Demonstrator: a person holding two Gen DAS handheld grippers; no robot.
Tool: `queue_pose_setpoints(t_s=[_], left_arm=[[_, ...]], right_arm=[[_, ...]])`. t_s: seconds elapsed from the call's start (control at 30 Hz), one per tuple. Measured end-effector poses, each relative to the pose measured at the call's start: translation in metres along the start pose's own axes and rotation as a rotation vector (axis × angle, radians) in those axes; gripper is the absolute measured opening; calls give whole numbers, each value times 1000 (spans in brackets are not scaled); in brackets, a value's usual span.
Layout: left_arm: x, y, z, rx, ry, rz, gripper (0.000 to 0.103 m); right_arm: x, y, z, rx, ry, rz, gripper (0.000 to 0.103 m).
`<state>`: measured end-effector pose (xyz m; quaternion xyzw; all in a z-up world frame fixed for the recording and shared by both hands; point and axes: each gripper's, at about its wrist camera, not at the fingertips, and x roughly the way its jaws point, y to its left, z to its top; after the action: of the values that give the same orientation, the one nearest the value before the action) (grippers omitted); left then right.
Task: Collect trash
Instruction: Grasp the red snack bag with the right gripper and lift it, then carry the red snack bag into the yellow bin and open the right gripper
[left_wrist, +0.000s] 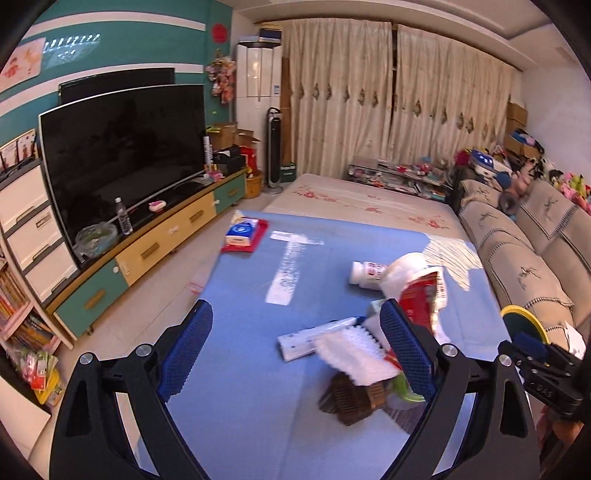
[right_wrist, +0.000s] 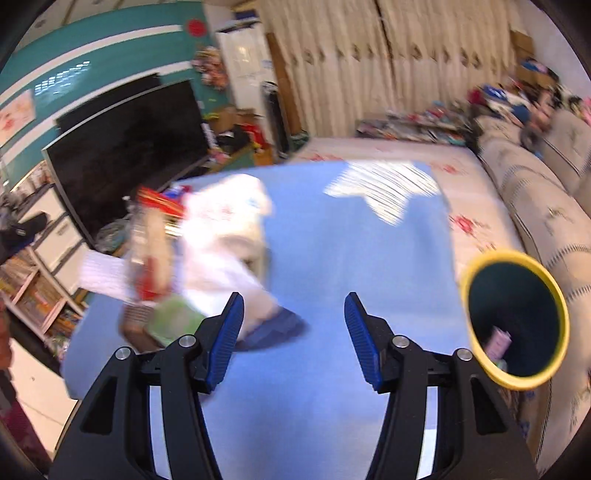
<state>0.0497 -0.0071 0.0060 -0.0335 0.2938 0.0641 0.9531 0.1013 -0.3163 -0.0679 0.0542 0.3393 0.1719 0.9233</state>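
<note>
Trash pile (left_wrist: 391, 332) on blue desk (left_wrist: 240, 369); yellow-rimmed bin (right_wrist: 513, 319) beside.
Left tool (left_wrist: 295, 343) spread wide, empty. Right tool (right_wrist: 293, 332) parted, gripping nothing.

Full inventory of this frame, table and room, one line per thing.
table: 1, blue top, centre foreground
white bottle: 1, lying on the table, right of the white tape mark
trash pile: 1, mixed white, red, green and brown, on the table by the left claw's right finger
tissue pack: 1, blue and white, far left corner of the table
bin: 1, yellow rim, dark inside, right of the table, something already in it
TV: 1, black, left wall
sofa: 1, beige, right side
left claw: 1, blue pads, open, empty
right claw: 1, blue pads, open, empty
</note>
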Motion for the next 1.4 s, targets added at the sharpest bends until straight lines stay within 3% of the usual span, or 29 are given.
queue_pose_setpoints(t_s=[0.13, 0.33, 0.47, 0.6, 0.7, 1.4], left_arm=[[1, 21, -7, -31, -3, 0, 91], [6, 32, -16, -36, 22, -8, 91], [9, 36, -18, -49, 33, -12, 91], [16, 35, -21, -48, 46, -19, 91], [19, 34, -24, -45, 53, -26, 91], [27, 14, -27, -11, 75, -39, 91]], right_arm=[[3, 55, 16, -89, -29, 76, 54], [42, 94, 30, -129, 21, 82, 53], [64, 102, 28, -121, 72, 78, 37], [75, 99, 26, -109, 100, 80, 11], [72, 100, 24, -121, 103, 93, 2], [-16, 53, 49, -15, -111, 164, 1]])
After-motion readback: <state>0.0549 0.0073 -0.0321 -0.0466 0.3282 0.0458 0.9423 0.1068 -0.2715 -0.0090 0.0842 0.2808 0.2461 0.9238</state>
